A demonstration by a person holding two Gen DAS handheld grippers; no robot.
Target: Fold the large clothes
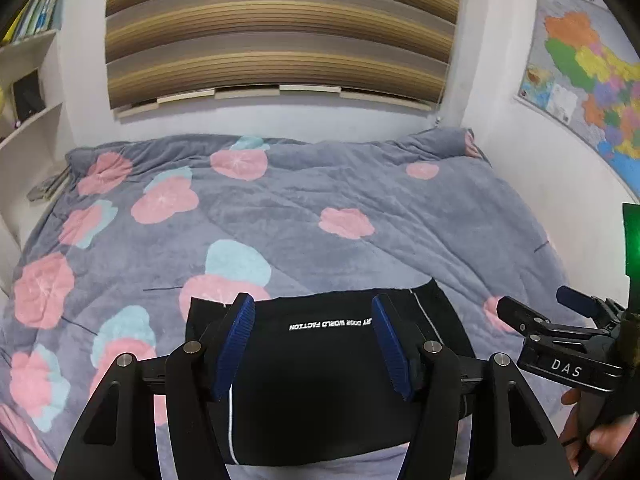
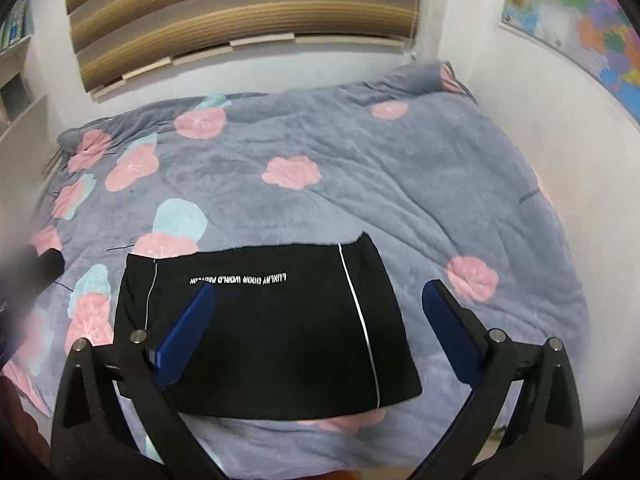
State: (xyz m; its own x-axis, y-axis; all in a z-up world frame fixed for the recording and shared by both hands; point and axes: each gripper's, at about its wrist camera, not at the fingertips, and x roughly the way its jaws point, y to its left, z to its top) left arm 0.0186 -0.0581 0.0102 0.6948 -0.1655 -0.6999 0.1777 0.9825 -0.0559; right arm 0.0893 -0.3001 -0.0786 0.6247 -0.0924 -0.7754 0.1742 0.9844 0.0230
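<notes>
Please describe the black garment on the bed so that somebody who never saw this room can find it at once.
A grey blanket with pink and pale blue flowers covers the bed. On its near edge lies the black garment, folded into a flat rectangle. Only it is black, with thin white stripes and white lettering.

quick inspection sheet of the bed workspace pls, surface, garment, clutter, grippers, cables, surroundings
surface: grey floral blanket covers the bed, lightly wrinkled
job's things: black garment lies folded in a flat rectangle near the front edge, white lettering and stripes showing
clutter: nothing seen on the blanket
grippers: left gripper open, holding nothing; right gripper open, holding nothing; both above the garment
cables: nothing seen
surroundings: striped blind behind the bed, wall map on the right, shelves on the left
</notes>
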